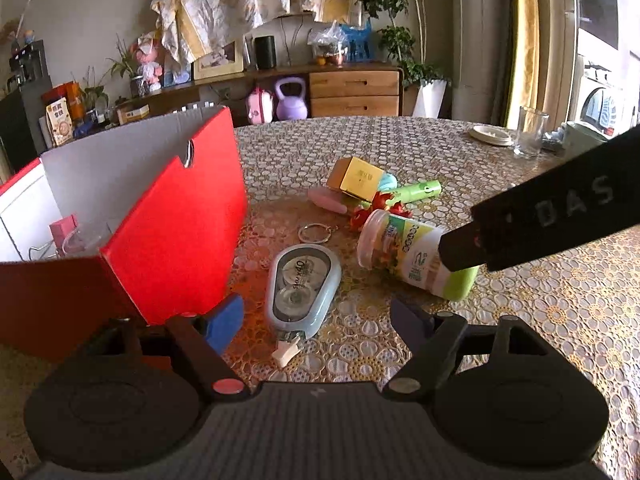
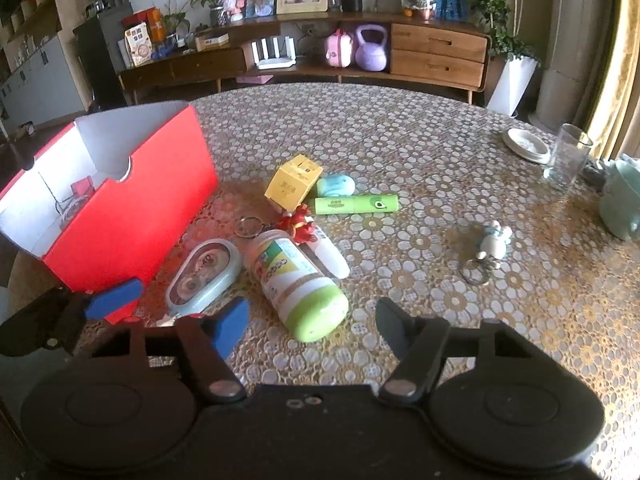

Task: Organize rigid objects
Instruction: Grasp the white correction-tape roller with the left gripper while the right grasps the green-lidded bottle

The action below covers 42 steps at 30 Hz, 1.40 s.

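Nearby, spread left gripper (image 1: 316, 326) straddles tape dispenser (image 1: 302, 286); spread right gripper (image 2: 312, 326) perhaps touches bottle (image 2: 298, 280).

red box (image 2: 132, 216): open, left | tape dispenser (image 2: 204, 274): flat beside it | green-capped jar (image 2: 298, 282): on its side

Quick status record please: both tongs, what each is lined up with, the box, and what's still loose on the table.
left tongs: open, correction tape dispenser lying between the fingers, not gripped
right tongs: open, green-capped jar lying on its side just ahead, not gripped
red box: open, beside the pile, some items already inside
still loose: yellow carton, green tube, key ring, small figure keychain
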Each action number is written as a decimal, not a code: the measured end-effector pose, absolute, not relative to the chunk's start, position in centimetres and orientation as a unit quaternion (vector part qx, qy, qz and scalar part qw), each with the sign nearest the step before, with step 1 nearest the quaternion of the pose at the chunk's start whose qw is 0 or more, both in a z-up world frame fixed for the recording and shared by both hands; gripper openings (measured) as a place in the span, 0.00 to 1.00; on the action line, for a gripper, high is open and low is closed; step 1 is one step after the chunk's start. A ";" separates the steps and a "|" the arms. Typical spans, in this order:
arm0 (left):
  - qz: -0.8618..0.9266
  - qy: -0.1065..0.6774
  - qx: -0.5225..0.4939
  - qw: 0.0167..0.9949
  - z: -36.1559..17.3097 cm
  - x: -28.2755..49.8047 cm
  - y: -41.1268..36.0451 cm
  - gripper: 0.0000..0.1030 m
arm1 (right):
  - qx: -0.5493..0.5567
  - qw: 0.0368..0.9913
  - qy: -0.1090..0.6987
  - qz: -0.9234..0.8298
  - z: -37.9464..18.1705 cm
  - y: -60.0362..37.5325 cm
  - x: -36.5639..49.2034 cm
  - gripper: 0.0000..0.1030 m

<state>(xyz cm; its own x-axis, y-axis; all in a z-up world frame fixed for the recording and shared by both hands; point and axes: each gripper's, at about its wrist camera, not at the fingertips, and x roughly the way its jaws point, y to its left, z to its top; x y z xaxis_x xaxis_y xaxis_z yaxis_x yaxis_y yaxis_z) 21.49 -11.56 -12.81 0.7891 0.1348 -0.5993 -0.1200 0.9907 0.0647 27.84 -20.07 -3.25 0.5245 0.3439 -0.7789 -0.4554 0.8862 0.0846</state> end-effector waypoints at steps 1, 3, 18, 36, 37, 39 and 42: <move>0.066 0.319 0.011 0.945 -12.9 21.7 -11.6 0.78 | -0.065 0.870 0.431 0.230 -3.4 -20.0 28.0 0.63; 0.064 0.323 0.007 0.944 -13.1 22.1 -11.4 0.76 | -0.065 0.868 0.434 0.232 -3.7 -19.7 28.4 0.62; 0.026 0.352 -0.026 0.935 -14.3 24.6 -8.8 0.64 | -0.076 0.856 0.457 0.230 -5.9 -18.0 30.2 0.58; 0.002 0.355 -0.007 0.935 -13.9 24.6 -7.7 0.46 | -0.044 0.866 0.453 0.208 -5.5 -17.9 27.9 0.47; 0.001 0.356 -0.008 0.935 -13.8 24.4 -7.6 0.46 | -0.038 0.868 0.449 0.206 -5.3 -18.1 27.5 0.47; -0.003 0.359 -0.008 0.933 -13.7 24.0 -7.4 0.46 | -0.024 0.873 0.443 0.202 -4.9 -18.5 26.6 0.47; -0.007 0.360 -0.007 0.933 -13.5 23.1 -7.1 0.46 | -0.017 0.880 0.434 0.195 -4.3 -18.8 25.2 0.46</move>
<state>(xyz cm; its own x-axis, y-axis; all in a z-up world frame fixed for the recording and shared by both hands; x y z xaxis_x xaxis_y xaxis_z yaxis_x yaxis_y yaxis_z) 23.14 -7.11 -13.46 0.7414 -0.0177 -0.6709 0.0084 0.9998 -0.0172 25.19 -18.83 -4.31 0.5476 0.3277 -0.7699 -0.3566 0.9238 0.1395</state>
